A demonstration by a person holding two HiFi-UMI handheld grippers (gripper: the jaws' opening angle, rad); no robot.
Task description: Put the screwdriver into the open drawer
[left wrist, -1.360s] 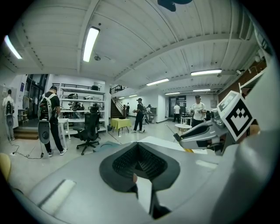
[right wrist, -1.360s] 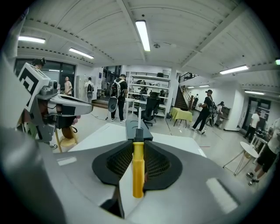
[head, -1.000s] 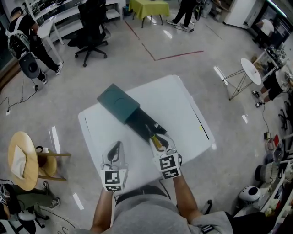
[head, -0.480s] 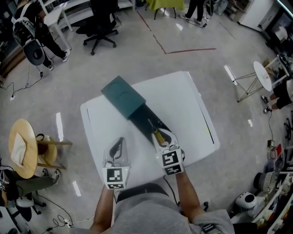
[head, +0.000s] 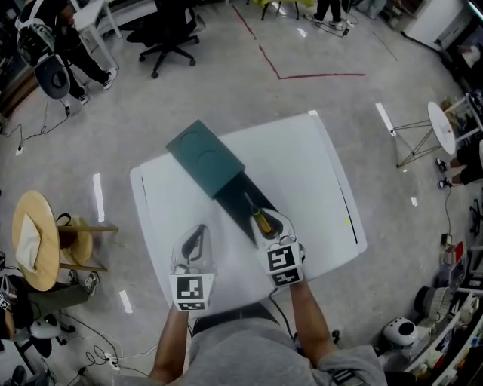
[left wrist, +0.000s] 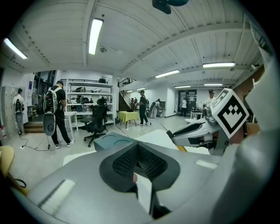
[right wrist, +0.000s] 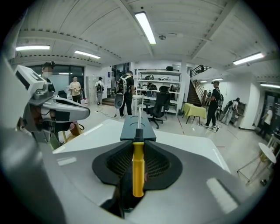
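Right gripper (head: 271, 224) sunk closer over the open drawer (head: 238, 197), jaws clamped on yellow-handled screwdriver (right wrist: 138, 168), left gripper (head: 199, 229) closed, empty.

screwdriver (head: 259, 220): I count one
cabinet (head: 205, 157): one
open drawer (head: 243, 202): one
table (head: 317, 173): one
grippers: I have two, left gripper (head: 198, 235) and right gripper (head: 268, 225)
office chair (head: 175, 22): I see one
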